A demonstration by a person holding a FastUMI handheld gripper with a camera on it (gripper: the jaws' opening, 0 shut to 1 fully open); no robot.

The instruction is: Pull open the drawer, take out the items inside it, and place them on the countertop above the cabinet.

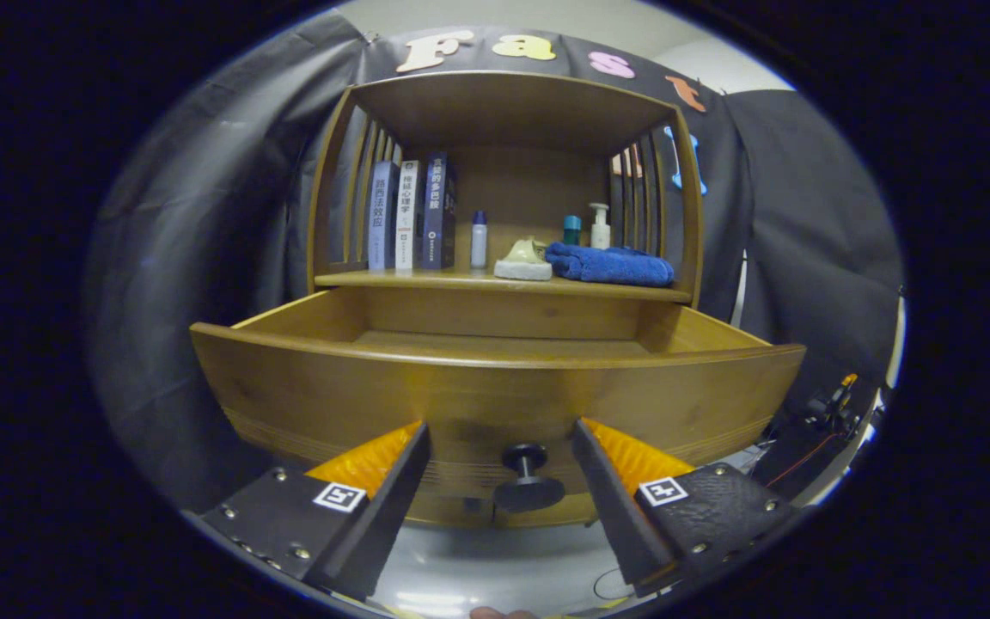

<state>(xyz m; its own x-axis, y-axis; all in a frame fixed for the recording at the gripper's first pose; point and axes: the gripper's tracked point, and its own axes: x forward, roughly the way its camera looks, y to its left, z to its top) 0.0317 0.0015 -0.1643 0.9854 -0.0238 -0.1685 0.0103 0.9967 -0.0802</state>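
Drawer (495, 387) pulled out — tool (499, 451) open astride knob (528, 477).

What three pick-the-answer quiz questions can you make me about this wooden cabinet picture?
1. Where is the folded blue towel?
A. inside the drawer
B. on the countertop shelf
C. on the floor

2. How many upright books stand there?
A. three
B. one
C. six

3. How is the wooden drawer?
A. shut
B. pulled open
C. taken out

Answers: 1 B, the towel lies on the shelf above the drawer, beside the small white bottles. 2 A, three spines stand side by side. 3 B, the drawer sticks out and its round dark knob sits between the open tongs, untouched.
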